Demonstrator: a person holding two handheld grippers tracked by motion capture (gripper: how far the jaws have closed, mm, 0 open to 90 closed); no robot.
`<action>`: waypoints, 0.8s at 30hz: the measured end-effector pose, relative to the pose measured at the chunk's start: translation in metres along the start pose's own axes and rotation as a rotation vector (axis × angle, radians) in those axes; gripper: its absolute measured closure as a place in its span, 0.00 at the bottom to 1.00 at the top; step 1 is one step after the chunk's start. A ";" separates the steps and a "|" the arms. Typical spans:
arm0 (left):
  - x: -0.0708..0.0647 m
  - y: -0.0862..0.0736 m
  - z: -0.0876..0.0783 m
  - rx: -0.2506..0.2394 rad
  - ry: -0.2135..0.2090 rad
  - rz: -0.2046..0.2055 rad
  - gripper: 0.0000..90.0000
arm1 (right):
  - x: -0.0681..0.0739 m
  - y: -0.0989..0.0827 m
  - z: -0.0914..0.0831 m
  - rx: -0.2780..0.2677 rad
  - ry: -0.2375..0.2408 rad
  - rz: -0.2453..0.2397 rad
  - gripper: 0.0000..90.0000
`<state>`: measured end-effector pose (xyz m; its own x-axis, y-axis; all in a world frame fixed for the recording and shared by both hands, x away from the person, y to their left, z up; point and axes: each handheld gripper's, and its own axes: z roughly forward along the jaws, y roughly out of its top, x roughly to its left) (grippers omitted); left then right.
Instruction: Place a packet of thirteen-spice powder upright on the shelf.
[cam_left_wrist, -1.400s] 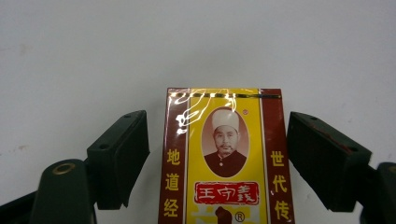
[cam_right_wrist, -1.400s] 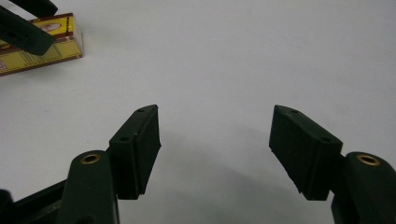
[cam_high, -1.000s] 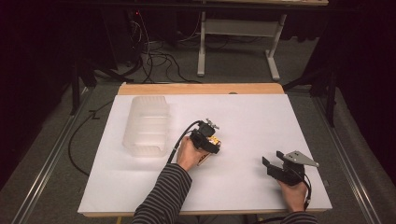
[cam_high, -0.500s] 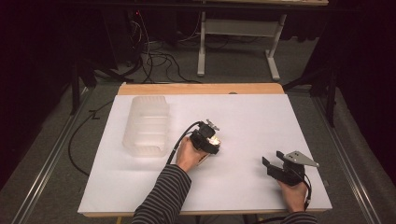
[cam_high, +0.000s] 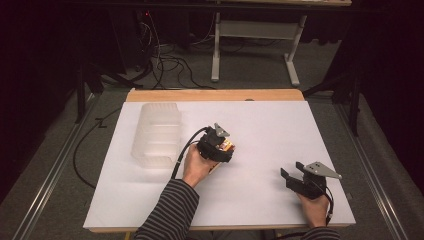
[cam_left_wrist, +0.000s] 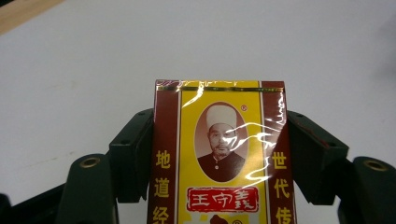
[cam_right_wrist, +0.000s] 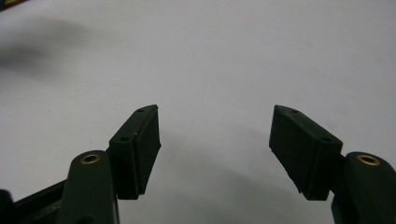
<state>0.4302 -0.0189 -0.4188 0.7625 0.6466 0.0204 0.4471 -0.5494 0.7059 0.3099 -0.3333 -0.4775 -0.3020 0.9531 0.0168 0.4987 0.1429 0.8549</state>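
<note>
Spice packet (cam_high: 227, 145), one of it, red and yellow, sits clamped in the left claw (cam_high: 223, 145) near the middle of the white surface (cam_high: 270, 125) in the high view. One left hand (cam_high: 196, 167) in a striped sleeve (cam_high: 167, 210) grips that tool, with its black cable looping back toward the person. Just to its left lies one clear plastic container (cam_high: 157, 134), ribbed and tipped on its side, resting on the surface and apart from the claw. Near the right front corner, one right hand (cam_high: 314, 209) holds the right claw (cam_high: 291, 175), its jaws spread and nothing between them (a grey three-cornered plate sits on top).

From the left gripper view, the spice packet (cam_left_wrist: 219, 158) stands upright between the two black jaws, both pads pressing its red side bands. Its face shows a yellow panel, an oval portrait, Chinese characters and a glossy film wrap; its lower part runs out of frame. White surface (cam_left_wrist: 93, 70) lies behind, with a strip of wooden edge in the top left corner.

From the right gripper view, the right claw (cam_right_wrist: 215, 140) gapes wide over bare white surface (cam_right_wrist: 233, 56), holding nothing.
</note>
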 end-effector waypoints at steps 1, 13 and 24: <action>0.000 0.000 -0.005 -0.009 0.009 0.009 0.36 | 0.000 0.000 0.000 -0.002 0.000 -0.001 0.38; 0.010 -0.010 -0.022 -0.056 0.037 -0.035 0.36 | 0.000 0.000 0.000 0.000 0.001 0.001 0.38; 0.018 -0.013 -0.039 -0.110 0.069 -0.060 0.36 | 0.001 0.000 0.000 0.003 -0.002 -0.007 0.38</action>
<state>0.4196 0.0203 -0.3997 0.7003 0.7135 0.0217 0.4339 -0.4496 0.7808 0.3098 -0.3323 -0.4774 -0.3043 0.9525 0.0098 0.4988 0.1506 0.8535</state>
